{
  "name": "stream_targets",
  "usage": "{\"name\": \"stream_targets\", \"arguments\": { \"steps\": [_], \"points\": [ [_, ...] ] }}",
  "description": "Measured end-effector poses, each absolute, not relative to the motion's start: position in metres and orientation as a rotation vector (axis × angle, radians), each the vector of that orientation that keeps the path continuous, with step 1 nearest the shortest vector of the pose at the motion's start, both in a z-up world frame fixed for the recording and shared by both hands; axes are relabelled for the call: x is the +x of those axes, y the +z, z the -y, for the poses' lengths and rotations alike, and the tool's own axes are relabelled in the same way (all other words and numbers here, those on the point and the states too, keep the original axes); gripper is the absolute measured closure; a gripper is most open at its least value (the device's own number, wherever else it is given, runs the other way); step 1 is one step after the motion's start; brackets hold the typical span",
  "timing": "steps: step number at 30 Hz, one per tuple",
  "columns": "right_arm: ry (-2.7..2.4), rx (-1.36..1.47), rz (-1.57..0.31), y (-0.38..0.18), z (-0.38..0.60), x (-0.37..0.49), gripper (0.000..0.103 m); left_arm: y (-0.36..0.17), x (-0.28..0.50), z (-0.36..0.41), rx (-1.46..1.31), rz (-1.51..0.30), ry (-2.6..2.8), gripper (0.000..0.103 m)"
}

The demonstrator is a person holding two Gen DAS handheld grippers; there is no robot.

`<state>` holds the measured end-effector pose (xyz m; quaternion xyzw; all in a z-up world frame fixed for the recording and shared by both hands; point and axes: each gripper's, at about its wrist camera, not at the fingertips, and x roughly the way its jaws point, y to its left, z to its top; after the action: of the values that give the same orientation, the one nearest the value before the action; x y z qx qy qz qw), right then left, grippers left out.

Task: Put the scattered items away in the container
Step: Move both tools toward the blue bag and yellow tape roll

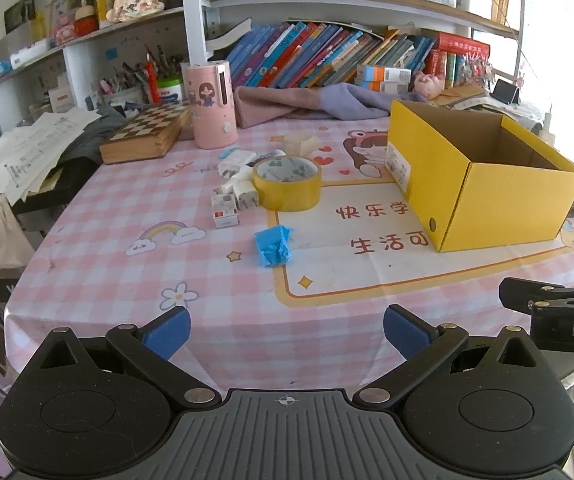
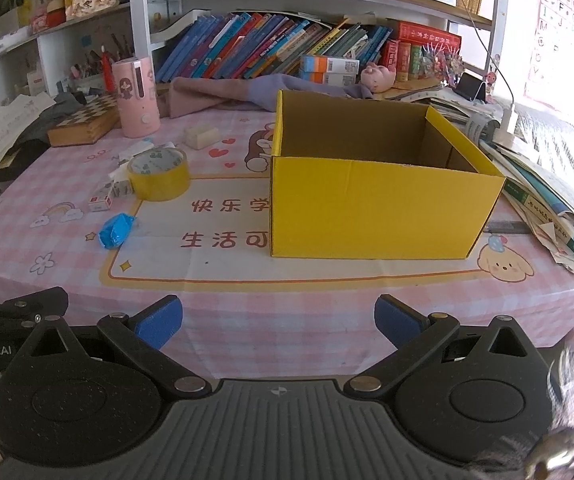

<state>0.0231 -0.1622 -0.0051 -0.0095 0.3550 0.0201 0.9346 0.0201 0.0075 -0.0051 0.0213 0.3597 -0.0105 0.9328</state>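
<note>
An open yellow cardboard box (image 1: 503, 200) (image 2: 379, 208) stands on the pink checked tablecloth; no items show inside it. Left of it lie a roll of yellow tape (image 1: 287, 184) (image 2: 159, 176), small white boxes (image 1: 227, 206) (image 2: 101, 200), a crumpled blue wrapper (image 1: 273, 246) (image 2: 115, 230) and a cream block (image 1: 299, 142) (image 2: 202, 136). My left gripper (image 1: 287, 330) is open near the table's front edge, short of the blue wrapper. My right gripper (image 2: 279, 320) is open too, in front of the box, holding nothing.
A pink cylinder (image 1: 211, 104) and a wooden chessboard box (image 1: 147, 132) stand at the back left, with purple cloth (image 1: 311, 104) behind. Stacked books and papers (image 2: 547, 192) crowd the right of the box. Shelves of books line the back.
</note>
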Motion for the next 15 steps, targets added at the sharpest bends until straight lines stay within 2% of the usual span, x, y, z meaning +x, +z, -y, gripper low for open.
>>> {"name": "stream_targets", "arguments": {
  "steps": [15],
  "points": [
    [0.066, -0.019, -0.697, -0.0018, 0.1550, 0.0219, 0.000, -0.0031, 0.0173, -0.0141, 0.035, -0.714, -0.030, 0.000]
  ]
}}
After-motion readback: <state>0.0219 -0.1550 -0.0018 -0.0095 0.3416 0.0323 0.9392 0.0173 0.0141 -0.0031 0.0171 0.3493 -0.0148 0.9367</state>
